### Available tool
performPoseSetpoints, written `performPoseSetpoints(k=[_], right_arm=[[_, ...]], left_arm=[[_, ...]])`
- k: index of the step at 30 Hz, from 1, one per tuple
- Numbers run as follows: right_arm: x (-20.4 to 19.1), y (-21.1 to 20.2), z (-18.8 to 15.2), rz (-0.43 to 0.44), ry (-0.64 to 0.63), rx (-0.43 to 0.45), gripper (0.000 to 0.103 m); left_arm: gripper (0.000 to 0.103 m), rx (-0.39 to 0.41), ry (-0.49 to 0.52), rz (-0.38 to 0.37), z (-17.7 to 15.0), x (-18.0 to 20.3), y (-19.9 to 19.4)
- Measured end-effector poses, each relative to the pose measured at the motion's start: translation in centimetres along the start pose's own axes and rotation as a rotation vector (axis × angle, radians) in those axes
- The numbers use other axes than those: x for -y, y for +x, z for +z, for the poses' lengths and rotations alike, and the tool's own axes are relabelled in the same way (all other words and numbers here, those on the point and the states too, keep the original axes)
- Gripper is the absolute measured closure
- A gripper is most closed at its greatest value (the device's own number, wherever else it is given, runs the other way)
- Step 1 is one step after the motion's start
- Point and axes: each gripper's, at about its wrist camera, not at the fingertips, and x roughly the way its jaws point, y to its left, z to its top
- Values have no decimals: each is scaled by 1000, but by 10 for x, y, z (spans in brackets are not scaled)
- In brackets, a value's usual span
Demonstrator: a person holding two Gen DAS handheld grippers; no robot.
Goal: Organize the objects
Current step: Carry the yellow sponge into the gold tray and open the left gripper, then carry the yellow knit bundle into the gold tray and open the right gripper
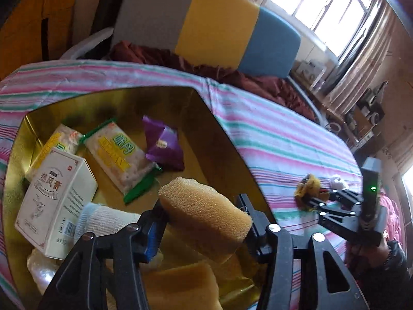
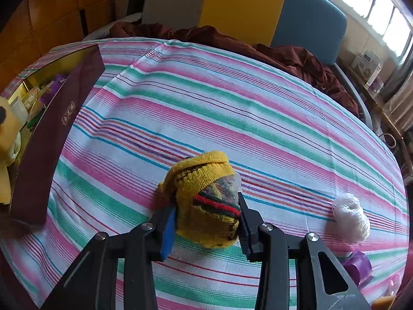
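My left gripper (image 1: 204, 219) is shut on a tan sponge (image 1: 206, 211) and holds it above the gold-lined box (image 1: 204, 106). The box holds a white carton (image 1: 55, 204), two yellow-green snack packs (image 1: 118, 155), a purple packet (image 1: 164, 144), a white rolled sock (image 1: 105, 219) and another sponge (image 1: 180, 284). My right gripper (image 2: 206, 222) is shut on a yellow striped rolled sock (image 2: 206, 201) that rests on the striped cloth (image 2: 232, 103). The right gripper (image 1: 317, 202) also shows in the left wrist view, at the sock (image 1: 308, 186).
The box's maroon outer wall (image 2: 51, 139) stands at the left in the right wrist view. A white rolled sock (image 2: 349, 217) and a purple packet (image 2: 357, 264) lie to the right of my right gripper. A dark red blanket (image 2: 284, 51) and a grey-yellow-blue headboard (image 2: 242, 5) lie behind.
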Motion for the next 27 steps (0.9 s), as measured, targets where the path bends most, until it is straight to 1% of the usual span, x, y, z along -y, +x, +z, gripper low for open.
performPoseSetpoints(k=[1,3,4,6,10,13,19,23,27], right_arm=[[0,0,0,0,0,0,62],[0,0,0,-1,0,0,62],[0,0,0,-1,0,0,62],[-1,0,0,1,-3,2,61],[-1,1,0,0,-7,3,61],[-2,1,0,0,-7,3,61],[-4,1,0,-9,-16,8,61],[-7,1,0,-20,-25,13,61],[-8,1,0,-26,-28,19,61]], left_arm=[[33,-11,1,13,-1,-1,4],[23,-9,-3,23,-2,-2,5],[20,-1,-3,26,-2,-2,3],[20,25,2,29,-4,-2,-5],[20,85,-30,34,-8,-8,-28],[20,135,-20,92,-15,-6,-47],[20,215,45,204,-37,1,-84],[20,247,56,243,-47,1,-103],[20,266,60,252,-55,2,-115]])
